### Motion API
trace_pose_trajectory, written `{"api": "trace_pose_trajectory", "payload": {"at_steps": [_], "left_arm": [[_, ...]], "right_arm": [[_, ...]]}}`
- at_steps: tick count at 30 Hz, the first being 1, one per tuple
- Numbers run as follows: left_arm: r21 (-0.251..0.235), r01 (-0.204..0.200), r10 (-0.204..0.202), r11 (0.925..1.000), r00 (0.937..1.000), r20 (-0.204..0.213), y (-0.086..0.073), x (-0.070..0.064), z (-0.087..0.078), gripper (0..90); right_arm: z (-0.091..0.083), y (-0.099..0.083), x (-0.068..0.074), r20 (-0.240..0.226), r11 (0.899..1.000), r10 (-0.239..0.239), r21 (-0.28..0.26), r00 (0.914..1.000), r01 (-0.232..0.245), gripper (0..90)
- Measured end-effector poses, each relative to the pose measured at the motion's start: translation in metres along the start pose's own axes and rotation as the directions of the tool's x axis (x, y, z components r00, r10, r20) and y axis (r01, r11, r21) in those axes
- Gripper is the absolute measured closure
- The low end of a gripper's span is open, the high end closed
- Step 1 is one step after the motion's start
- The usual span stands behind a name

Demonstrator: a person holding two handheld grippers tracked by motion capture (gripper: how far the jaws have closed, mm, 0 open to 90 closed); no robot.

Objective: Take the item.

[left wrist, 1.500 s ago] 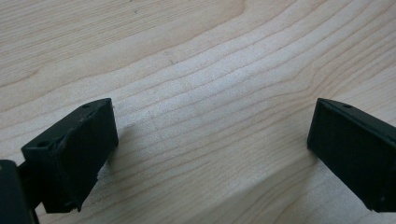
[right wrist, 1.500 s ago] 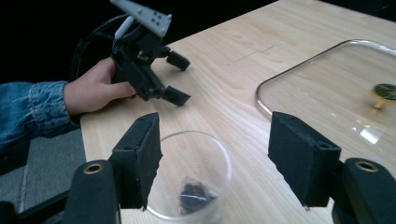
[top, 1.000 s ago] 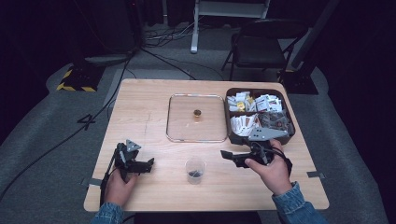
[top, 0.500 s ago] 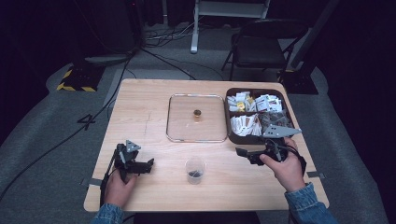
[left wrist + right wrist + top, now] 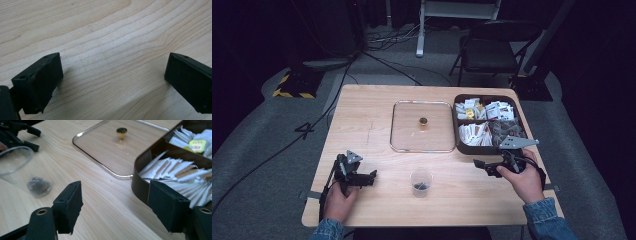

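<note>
A clear plastic cup (image 5: 421,182) (image 5: 17,167) stands near the table's front middle with a small dark lump in its bottom. My left gripper (image 5: 371,177) (image 5: 112,82) rests low over bare wood at the front left, jaws wide apart with nothing between them. My right gripper (image 5: 481,167) (image 5: 115,205) sits at the front right, open and empty, pointing toward the cup and beside the dark box (image 5: 458,145) (image 5: 140,185) of paper sachets. A clear glass lid (image 5: 422,126) (image 5: 110,147) with a brass knob lies flat at the table's middle.
The box's compartments hold white and yellow sachets (image 5: 484,111) (image 5: 200,143). A folding chair (image 5: 492,50) and cables stand beyond the table's far edge. Bare wood (image 5: 362,120) spreads across the left half of the table.
My right gripper has drawn back to the right, from near the cup to the front edge of the box. The left gripper has stayed put.
</note>
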State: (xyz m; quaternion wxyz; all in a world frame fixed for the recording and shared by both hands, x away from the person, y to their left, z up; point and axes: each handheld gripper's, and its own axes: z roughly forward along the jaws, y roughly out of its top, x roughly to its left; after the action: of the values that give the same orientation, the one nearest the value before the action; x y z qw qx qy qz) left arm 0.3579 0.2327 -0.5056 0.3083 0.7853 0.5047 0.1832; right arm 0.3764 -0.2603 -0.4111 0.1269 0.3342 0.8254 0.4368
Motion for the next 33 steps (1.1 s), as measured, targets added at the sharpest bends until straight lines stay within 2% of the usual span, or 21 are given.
{"api": "trace_pose_trajectory", "payload": {"at_steps": [5, 14, 17, 28, 33], "left_arm": [[0.0, 0.001, -0.001, 1.0, 1.0, 0.001, 0.0, 0.0, 0.0, 2.0], [0.0, 0.0, 0.0, 1.0, 1.0, 0.001, 0.0, 0.0, 0.0, 2.1], [0.0, 0.0, 0.0, 1.0, 1.0, 0.001, 0.0, 0.0, 0.0, 2.1], [0.0, 0.0, 0.0, 1.0, 1.0, 0.001, 0.0, 0.0, 0.0, 2.1], [0.0, 0.0, 0.0, 1.0, 1.0, 0.0, 0.0, 0.0, 0.0, 2.1]], "right_arm": [[0.003, -0.016, -0.013, 0.027, 0.999, 0.031, 0.013, 0.9992, -0.032, 28.1], [0.013, -0.039, -0.027, 0.058, 0.999, 0.033, 0.026, 0.9978, -0.035, 23.6], [0.019, -0.053, -0.031, 0.065, 0.999, 0.041, 0.029, 0.997, -0.043, 23.1], [0.035, -0.08, -0.029, 0.076, 0.996, 0.041, 0.074, 0.9963, -0.046, 22.1], [0.038, -0.085, -0.024, 0.092, 0.996, 0.009, 0.091, 0.9957, -0.018, 19.5]]}}
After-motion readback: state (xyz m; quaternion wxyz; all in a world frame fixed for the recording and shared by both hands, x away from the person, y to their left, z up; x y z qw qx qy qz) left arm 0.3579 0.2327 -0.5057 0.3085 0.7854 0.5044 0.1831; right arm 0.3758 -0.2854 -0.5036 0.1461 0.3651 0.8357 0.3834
